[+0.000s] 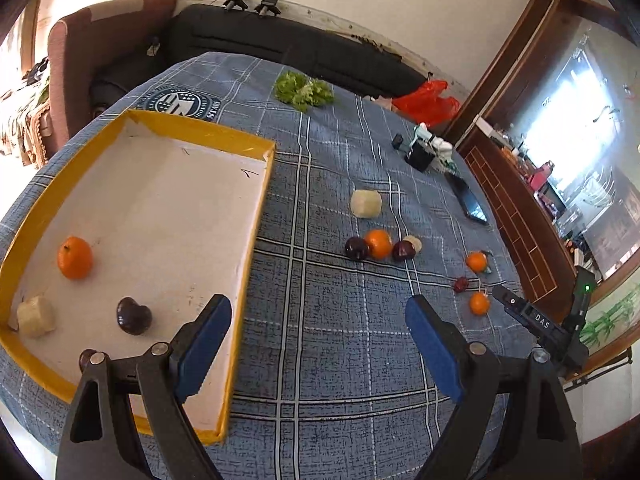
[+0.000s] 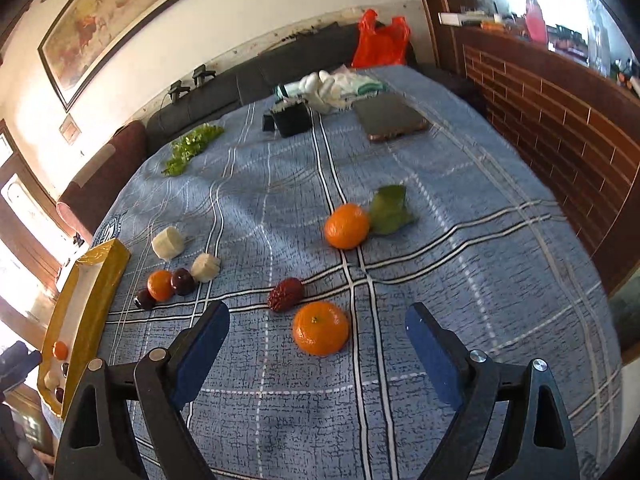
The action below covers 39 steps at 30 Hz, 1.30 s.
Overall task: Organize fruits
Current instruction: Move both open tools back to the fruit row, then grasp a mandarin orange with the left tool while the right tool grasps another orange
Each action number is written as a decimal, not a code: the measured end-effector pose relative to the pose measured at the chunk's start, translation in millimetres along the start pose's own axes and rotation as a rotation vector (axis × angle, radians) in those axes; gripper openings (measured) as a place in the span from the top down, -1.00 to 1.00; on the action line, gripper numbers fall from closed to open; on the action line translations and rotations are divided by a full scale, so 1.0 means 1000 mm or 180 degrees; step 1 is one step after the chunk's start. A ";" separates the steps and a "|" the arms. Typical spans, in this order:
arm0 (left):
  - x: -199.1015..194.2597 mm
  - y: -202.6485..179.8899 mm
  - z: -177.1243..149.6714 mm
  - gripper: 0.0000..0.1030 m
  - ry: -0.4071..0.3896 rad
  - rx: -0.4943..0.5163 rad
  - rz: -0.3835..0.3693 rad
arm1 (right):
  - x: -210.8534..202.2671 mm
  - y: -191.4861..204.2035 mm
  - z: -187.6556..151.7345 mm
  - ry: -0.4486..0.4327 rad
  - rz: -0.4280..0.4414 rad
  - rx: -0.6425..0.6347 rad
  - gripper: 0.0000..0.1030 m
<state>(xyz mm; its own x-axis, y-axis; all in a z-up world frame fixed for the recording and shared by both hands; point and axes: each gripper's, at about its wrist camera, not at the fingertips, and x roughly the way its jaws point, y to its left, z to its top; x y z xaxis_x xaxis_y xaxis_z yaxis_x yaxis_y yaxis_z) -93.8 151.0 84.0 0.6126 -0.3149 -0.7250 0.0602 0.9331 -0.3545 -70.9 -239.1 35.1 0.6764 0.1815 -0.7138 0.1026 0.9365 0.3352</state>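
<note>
- Left tool (image 1: 318,344) hangs over the near right edge of the yellow-rimmed tray (image 1: 256,216), its blue pads spread wide with nothing between them.
- Inside the tray lie an orange (image 1: 75,257), a dark plum-like fruit (image 1: 134,315) and a pale chunk (image 1: 37,316), so part of the sorting looks done.
- Right of the tray, on the checked cloth of the bench (image 1: 320,360), a cluster waits: a pale round piece (image 1: 366,203), two dark fruits (image 1: 357,248) either side of an orange (image 1: 378,244), and a smaller pale piece (image 1: 414,243).
- Further right sit a leafy orange (image 2: 346,225), a wrinkled red date (image 2: 285,294) and a near orange (image 2: 321,333), the date just beside it.
- Right tool (image 2: 317,354) is also spread apart and empty, aimed at the near orange, which lies just ahead between its pads.
- The step in hand appears to be reaching for another fruit. Next the right tool would need to lower around the near orange, clear of the date, and close gently since round fruit may roll.
</note>
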 end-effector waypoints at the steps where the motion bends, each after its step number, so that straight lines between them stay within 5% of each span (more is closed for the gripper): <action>1: 0.004 -0.004 0.000 -0.71 0.0024 0.0036 0.0010 | 0.003 -0.002 -0.001 0.0012 0.0013 0.0006 -0.80; 16: 0.057 -0.058 0.000 -0.71 0.0142 0.0633 -0.0021 | 0.028 0.001 -0.006 0.0089 -0.0012 -0.0032 -0.79; 21: 0.076 -0.082 0.006 -0.71 0.0179 0.0913 0.0011 | 0.035 0.009 -0.008 0.0131 -0.0445 -0.0239 -0.15; 28: 0.112 -0.101 0.019 -0.70 0.0282 0.1218 0.0079 | 0.032 0.007 -0.010 0.0077 -0.0405 -0.0268 0.11; 34: 0.144 -0.110 0.032 -0.12 0.0440 0.1663 0.0141 | 0.033 0.007 -0.011 0.0081 -0.0345 -0.0253 0.10; 39: 0.166 -0.112 0.039 -0.11 0.0625 0.2066 0.0238 | 0.033 0.006 -0.010 0.0084 -0.0314 -0.0237 0.08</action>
<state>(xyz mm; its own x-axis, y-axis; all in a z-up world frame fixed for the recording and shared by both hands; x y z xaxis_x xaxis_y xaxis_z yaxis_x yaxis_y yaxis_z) 31.9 1.0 25.8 0.4828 -0.2141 -0.8491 0.5214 0.8493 0.0823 -55.5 -224.2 7.7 0.6463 0.0943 -0.7573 0.1125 0.9697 0.2167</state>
